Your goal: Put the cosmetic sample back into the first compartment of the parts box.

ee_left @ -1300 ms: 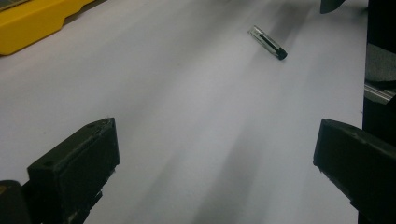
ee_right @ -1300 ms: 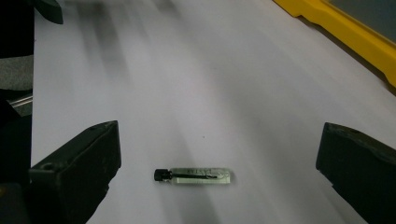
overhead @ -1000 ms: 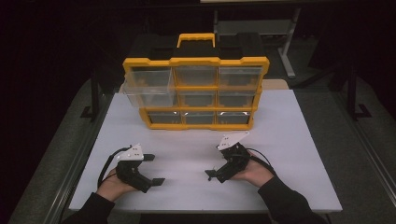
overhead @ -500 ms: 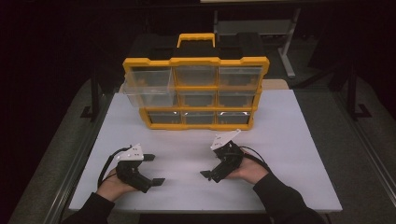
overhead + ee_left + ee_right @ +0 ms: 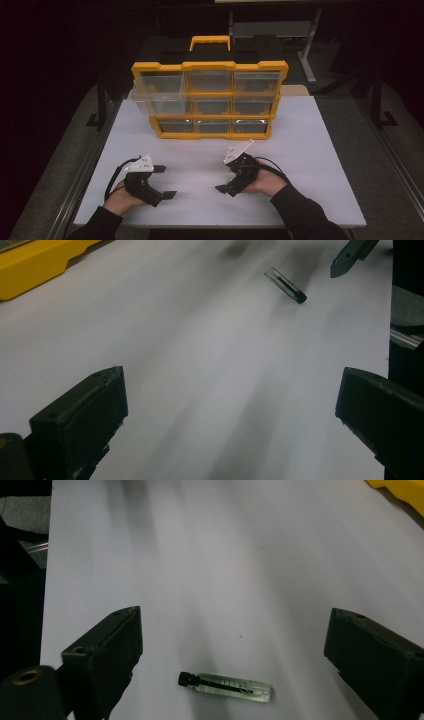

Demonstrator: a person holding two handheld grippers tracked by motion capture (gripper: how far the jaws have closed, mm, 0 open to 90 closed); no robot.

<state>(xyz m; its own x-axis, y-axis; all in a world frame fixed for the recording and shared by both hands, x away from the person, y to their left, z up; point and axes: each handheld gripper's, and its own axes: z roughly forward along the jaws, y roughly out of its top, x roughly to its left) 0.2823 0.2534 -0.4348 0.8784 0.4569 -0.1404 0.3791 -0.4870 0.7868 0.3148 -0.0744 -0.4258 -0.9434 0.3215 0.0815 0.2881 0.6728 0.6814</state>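
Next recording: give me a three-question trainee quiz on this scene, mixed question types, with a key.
1. True or false: the small vial is clamped between the right gripper jaws.
2. Multiple choice: which drawer of the yellow organizer sticks out? A) upper left B) bottom middle C) upper right
3. Short answer: what does the left gripper hold?

Key:
1. False. The vial lies flat on the white table between open jaws, which have just been closing.
2. A.
3. Nothing; its jaws are open.

White table (image 5: 320, 165): yellow drawer organizer (image 5: 210, 100) at back, small vial (image 5: 227, 686) near front.
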